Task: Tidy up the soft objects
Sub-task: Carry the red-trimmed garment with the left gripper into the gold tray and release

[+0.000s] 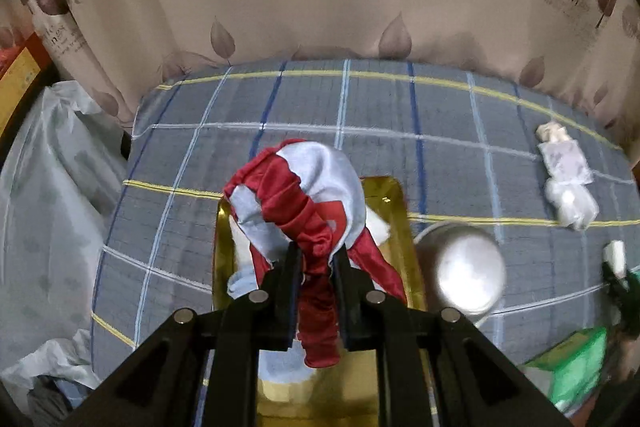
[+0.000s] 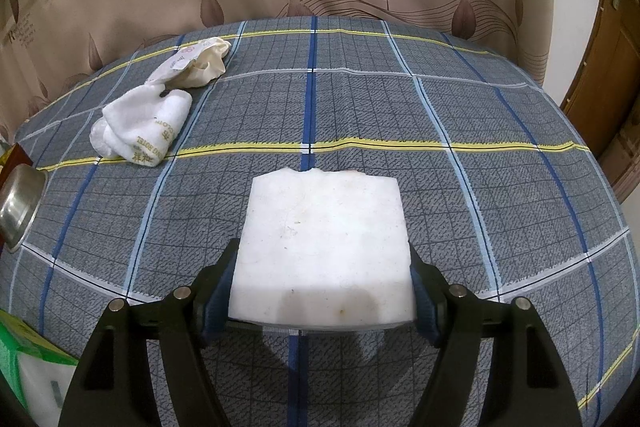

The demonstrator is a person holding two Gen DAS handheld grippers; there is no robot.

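The left gripper (image 1: 316, 259) is pinched narrow on a bunched red and pale blue satin cloth (image 1: 304, 203), which bulges out beyond the fingertips toward twelve o'clock and trails a red tail back between the fingers toward six. Directly beneath it lies a gold tray (image 1: 400, 203), its long axis running from twelve to six o'clock, already holding something white at its far end. The cloth hangs over the tray's middle, so the coming move is judged to be a straight lowering and release, with no sideways reach needed. A steel bowl (image 1: 464, 275) sits just beside the tray at three o'clock. The right gripper (image 2: 320, 291) is spread wide around a white foam block (image 2: 324, 247), pads against both its sides, above a plaid bedsheet (image 2: 480, 147). It looks farther from the tray, which its own view does not show. That view instead shows a rolled white towel (image 2: 144, 123) and a cream cloth (image 2: 204, 63) at ten o'clock, close together, seen only small and blurred from the left wrist.
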